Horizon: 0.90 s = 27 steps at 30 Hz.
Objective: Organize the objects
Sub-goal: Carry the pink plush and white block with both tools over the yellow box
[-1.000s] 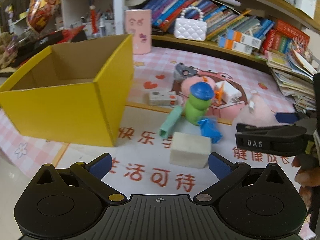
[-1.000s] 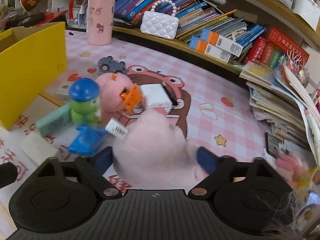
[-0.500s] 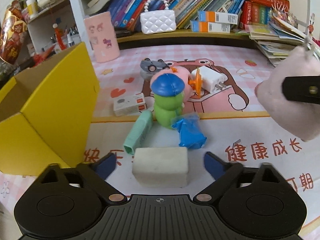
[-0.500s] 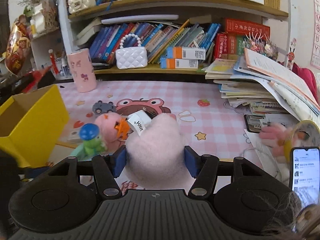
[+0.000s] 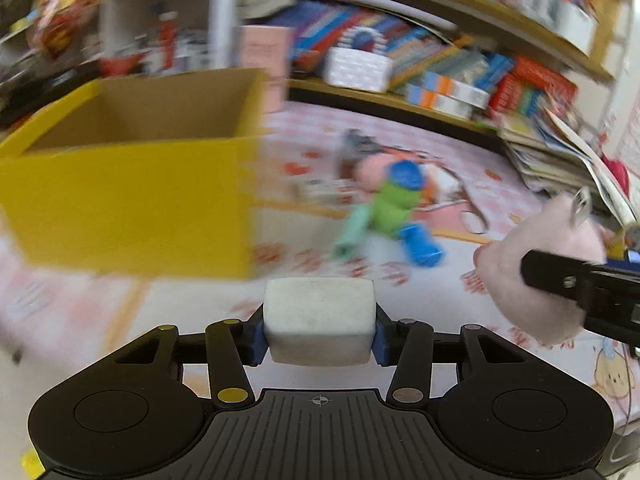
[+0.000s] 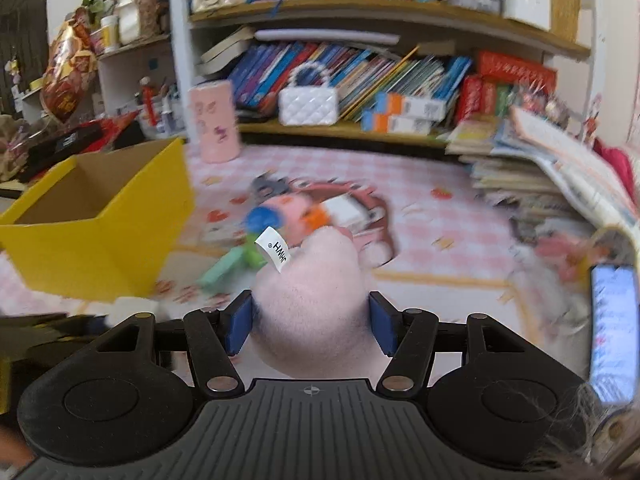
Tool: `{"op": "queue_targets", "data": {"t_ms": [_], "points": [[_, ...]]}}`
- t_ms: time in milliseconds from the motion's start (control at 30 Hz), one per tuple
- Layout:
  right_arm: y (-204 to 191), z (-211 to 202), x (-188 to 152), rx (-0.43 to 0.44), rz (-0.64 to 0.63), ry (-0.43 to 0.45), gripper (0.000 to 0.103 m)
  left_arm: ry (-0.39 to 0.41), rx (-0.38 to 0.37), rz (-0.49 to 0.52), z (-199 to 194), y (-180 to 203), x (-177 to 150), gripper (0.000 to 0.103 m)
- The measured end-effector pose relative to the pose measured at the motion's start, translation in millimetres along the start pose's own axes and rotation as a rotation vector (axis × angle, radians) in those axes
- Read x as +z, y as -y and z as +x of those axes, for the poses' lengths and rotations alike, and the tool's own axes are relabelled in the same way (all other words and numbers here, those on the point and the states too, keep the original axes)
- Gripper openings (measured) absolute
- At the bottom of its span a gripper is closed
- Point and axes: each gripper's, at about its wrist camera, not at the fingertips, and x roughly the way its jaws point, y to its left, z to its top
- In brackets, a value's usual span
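A white foam block (image 5: 319,320) sits between the blue pads of my left gripper (image 5: 319,338). The jaws are closing and the pads touch both its sides. My right gripper (image 6: 310,326) is shut on a pink plush toy (image 6: 312,292) with a white tag, held above the mat. That toy (image 5: 520,280) also shows at the right of the left wrist view. An open yellow cardboard box (image 5: 132,208) stands to the left, nothing visible inside. A green frog toy with a blue cap (image 5: 394,196), a mint tube (image 5: 352,232) and a blue wrapper (image 5: 420,246) lie on the mat.
Beyond the pink checked mat are shelves of books, a pink cup (image 6: 212,120) and a white quilted purse (image 6: 308,102). A pile of magazines (image 6: 540,172) and a lit phone (image 6: 614,328) lie at the right. More small toys (image 6: 312,210) lie mid-mat.
My left gripper went from wide open to closed around the white block and swung towards the yellow box. My right gripper closed on the pink plush toy and lifted it off the mat.
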Motion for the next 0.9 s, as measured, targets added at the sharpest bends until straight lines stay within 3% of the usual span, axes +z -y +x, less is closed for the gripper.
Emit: {"op": "queue_targets", "data": {"t_ms": [167, 367, 567, 900], "points": [[-59.9, -6.4, -13.9, 0.081, -0.018, -0.046, 0.057, 0.001, 0.077, -0.099, -42.5, -65.4, -19.7, 0.047], [-129.3, -20.9, -36.4, 0.17, -0.069, -0.055, 0.058, 0.041, 0.128, -0.141, -82.1, -116.6, -31.2, 0.047], [-173.7, -26.8, -60.5, 0.223, -0.042, -0.1, 0.058, 0.03, 0.132, -0.1, -105.1, -146.9, -50.0, 0.047], [-214.6, -40.4, -69.4, 0.218, -0.009, -0.076, 0.058, 0.056, 0.118, -0.054, -124.4, -175.5, -53.7, 0.047]]}}
